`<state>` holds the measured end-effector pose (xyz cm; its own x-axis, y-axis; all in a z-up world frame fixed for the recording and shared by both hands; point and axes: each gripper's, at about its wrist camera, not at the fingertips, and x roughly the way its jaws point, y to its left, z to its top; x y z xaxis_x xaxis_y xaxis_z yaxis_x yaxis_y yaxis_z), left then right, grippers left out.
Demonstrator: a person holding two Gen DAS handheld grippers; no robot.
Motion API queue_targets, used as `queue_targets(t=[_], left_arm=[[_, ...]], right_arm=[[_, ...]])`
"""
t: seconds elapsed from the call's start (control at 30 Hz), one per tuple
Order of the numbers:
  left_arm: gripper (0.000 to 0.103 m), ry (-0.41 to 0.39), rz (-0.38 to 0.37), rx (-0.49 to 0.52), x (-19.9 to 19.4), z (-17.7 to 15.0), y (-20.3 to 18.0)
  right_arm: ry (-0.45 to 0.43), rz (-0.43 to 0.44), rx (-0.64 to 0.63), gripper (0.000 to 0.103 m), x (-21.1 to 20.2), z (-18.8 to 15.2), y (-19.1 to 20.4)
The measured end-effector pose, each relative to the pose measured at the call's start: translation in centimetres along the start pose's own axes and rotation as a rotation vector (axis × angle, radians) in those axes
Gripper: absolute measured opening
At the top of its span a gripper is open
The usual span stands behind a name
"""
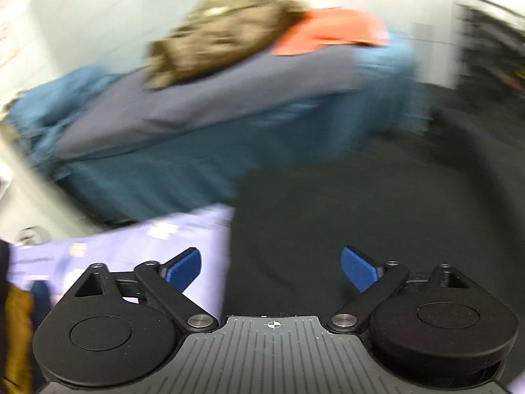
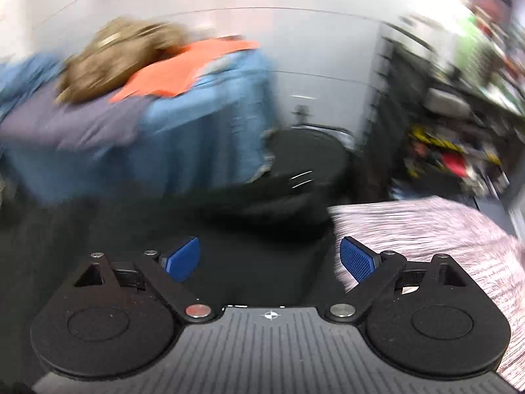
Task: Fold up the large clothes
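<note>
Here, dark table (image 1: 361,197), heaped clothes pile (image 1: 213,105) against white wall (image 2: 321,42), cluttered shelves (image 2: 459,138) right, both jaws apart.

A heap of clothes (image 1: 229,98) lies at the far side of the table (image 1: 361,213), toward the left. In the heap, one garment (image 1: 216,36) sits on top at the back, with another (image 1: 328,29) just to its right. A folded cloth (image 1: 131,249) lies on the near left of the table. On the near right lies another cloth (image 2: 443,229). Behind the table, to the right, stands a chair (image 2: 308,151), and cluttered shelves (image 2: 459,124) stand further right.
</note>
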<state>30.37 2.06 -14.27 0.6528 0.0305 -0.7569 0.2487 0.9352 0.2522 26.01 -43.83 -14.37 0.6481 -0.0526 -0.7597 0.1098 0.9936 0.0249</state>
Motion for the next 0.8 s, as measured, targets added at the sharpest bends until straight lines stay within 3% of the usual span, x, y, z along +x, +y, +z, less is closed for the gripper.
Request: queue_targets(t=[0.07,0.17,0.23,0.33,0.5,0.6,0.7,0.8], left_arm=[[0.103,0.028,-0.056,0.029,-0.6,-1.9,-2.8],[0.103,0.095,-0.058,0.038,0.7,-4.0,-5.0],[0.103,0.095,-0.01,0.044,1.7,-4.6,-4.9],[0.103,0.151,0.072,-0.069,3.6,-4.6,-2.1],[0.103,0.169,0.2,-0.142,4.4,-4.3,3.1],[0.103,0.177,0.236,-0.17,4.1,-3.9,4.3],[0.103,0.148,0.29,-0.12,2.2,-3.3,2.5],[0.103,0.034,0.168,0.005,-1.2,-2.7,-2.0]], right_arm=[[0.012,0.088,-0.125,0.098,-1.3,-2.0,3.3],[0.041,0.194,-0.299,0.099,-2.5,-5.3,8.1],[0.079,0.214,-0.357,0.099,-2.3,-7.2,10.2],[0.139,0.203,-0.374,0.098,-1.1,-8.8,10.6],[0.18,0.043,-0.197,0.098,0.5,-8.6,3.6],[0.199,-0.068,-0.103,0.1,0.6,-8.6,-1.5],[0.193,-0.054,0.016,0.1,-0.6,-9.1,-5.6],[0.185,-0.099,0.038,0.1,-1.8,-9.3,-6.8]])
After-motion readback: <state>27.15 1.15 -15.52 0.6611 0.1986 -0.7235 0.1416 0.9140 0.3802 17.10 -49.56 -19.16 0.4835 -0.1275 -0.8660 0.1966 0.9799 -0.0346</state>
